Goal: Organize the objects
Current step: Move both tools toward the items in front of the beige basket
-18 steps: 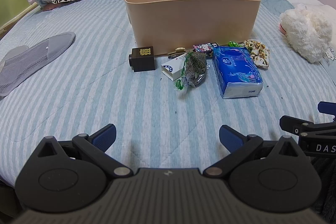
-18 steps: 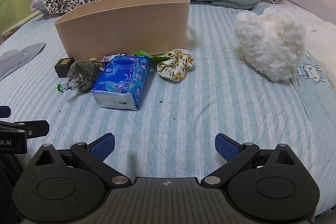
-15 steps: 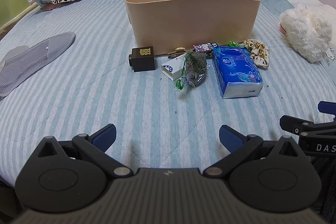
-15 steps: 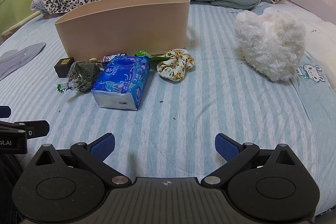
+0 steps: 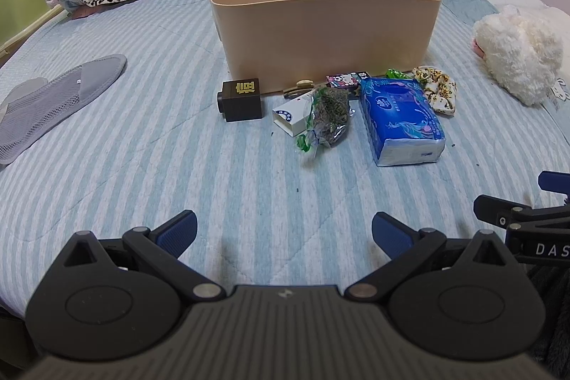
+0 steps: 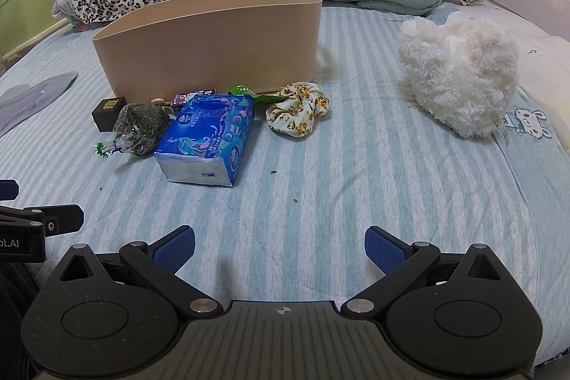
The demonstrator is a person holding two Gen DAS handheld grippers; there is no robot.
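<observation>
Left wrist view: my left gripper is hovering over the bed, jaws spread wide, holding nothing. Ahead of it, the beige bin is standing upright; black box, white carton, herb bag and blue tissue pack are lying just in front of the bin.

Right wrist view: my right gripper is hanging jaws apart, empty. Tissue pack is sitting ahead-left, floral scrunchie straight ahead, white plush ahead-right, well apart.
</observation>
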